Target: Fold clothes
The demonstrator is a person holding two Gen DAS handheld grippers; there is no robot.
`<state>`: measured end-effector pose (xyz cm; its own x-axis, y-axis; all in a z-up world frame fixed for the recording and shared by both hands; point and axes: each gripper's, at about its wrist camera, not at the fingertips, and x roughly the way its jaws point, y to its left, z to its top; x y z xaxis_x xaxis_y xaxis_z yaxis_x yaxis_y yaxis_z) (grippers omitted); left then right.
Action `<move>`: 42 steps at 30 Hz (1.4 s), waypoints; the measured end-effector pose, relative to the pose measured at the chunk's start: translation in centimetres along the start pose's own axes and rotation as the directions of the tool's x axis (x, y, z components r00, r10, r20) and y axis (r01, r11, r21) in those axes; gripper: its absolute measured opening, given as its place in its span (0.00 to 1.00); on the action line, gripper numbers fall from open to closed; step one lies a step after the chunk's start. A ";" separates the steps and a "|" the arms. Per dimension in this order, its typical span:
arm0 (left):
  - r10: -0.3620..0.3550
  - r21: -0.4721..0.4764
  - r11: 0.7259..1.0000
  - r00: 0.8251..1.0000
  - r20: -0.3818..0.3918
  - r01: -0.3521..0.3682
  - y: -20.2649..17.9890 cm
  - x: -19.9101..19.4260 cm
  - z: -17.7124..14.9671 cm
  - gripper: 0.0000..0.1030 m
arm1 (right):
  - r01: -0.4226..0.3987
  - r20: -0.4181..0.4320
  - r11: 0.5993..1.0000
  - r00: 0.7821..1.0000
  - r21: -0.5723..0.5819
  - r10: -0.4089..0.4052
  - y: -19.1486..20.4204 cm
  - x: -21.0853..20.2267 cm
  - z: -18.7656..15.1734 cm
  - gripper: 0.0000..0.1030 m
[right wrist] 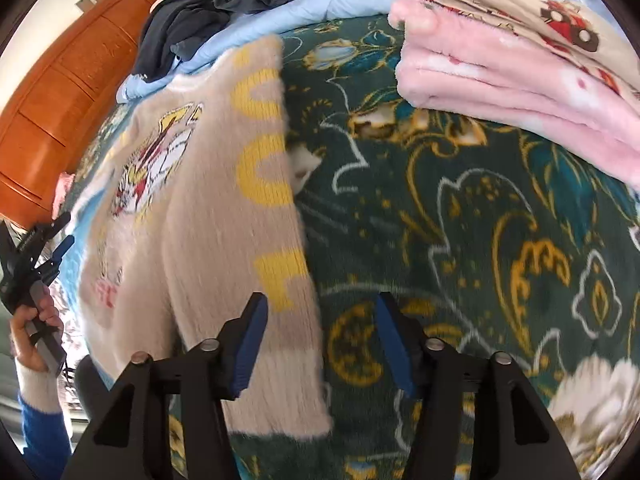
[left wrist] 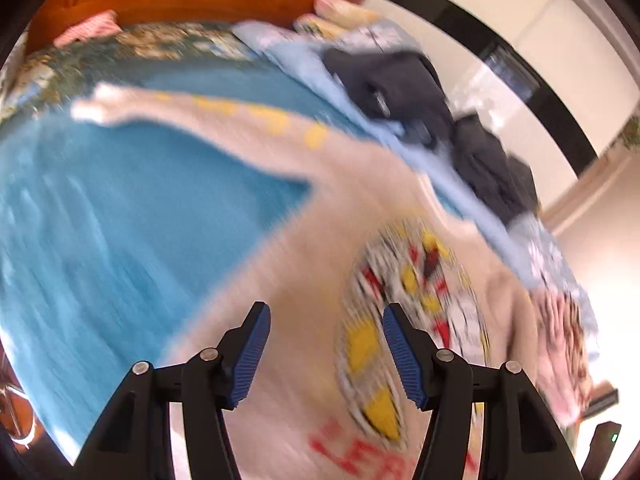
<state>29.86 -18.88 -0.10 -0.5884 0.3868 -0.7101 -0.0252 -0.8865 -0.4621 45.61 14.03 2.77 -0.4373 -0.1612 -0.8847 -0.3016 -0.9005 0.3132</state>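
1. Over the fuzzy beige knit sweater with yellow letters (left wrist: 304,216), the left gripper (left wrist: 326,354) hangs with its two blue-padded jaws spread wide, released and gripping nothing; the left wrist view is motion-blurred, so whether a pad brushes the knit cannot be told.
2. Just beside the same sweater (right wrist: 192,240), the right gripper (right wrist: 320,346) is equally wide apart and empty, its left pad over the sweater's sleeve edge and its right pad over the dark green floral blanket (right wrist: 460,220).
3. One sweater lies spread on the bedding, its cartoon patch facing up, partly on a bright blue cloth (left wrist: 120,208) and partly on the green blanket.
4. Counted: two grippers, one sweater, one stack of folded pink plush fabric (right wrist: 500,84) beyond the sweater's right side, one heap of dark navy garments (right wrist: 188,24) on a pale blue quilt (right wrist: 280,20) behind the sweater.
5. Only the right wrist view shows the left gripper (right wrist: 48,248) from outside, held in a hand (right wrist: 34,320) to the sweater's left, and the orange wooden cabinet (right wrist: 64,92) behind it.
6. Only the left wrist view shows red lettering near the sweater's hem.
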 end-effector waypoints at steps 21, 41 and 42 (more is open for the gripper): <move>-0.008 0.052 0.999 1.000 0.023 0.006 -2.5 -1.1 -4.8 0.61 | 0.573 0.184 0.818 0.810 -0.049 -0.556 -4.3 -6.1 1.4 0.07; 0.003 0.260 0.965 0.999 0.054 -0.017 -7.6 -0.3 -7.9 0.61 | 0.146 0.264 0.918 0.930 0.369 -0.255 -15.4 -10.1 -1.3 0.49; 0.002 0.267 0.963 0.998 0.055 -0.017 -7.8 -0.3 -7.9 0.61 | 0.108 0.263 0.909 0.938 0.402 -0.227 -15.8 -9.7 -2.0 0.49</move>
<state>36.63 -10.06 -0.50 -0.6320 0.3705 -0.6807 -0.2307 -0.9284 -0.2912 56.25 29.01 5.71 -0.5643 0.1598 -0.8099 -0.6619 -0.6739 0.3282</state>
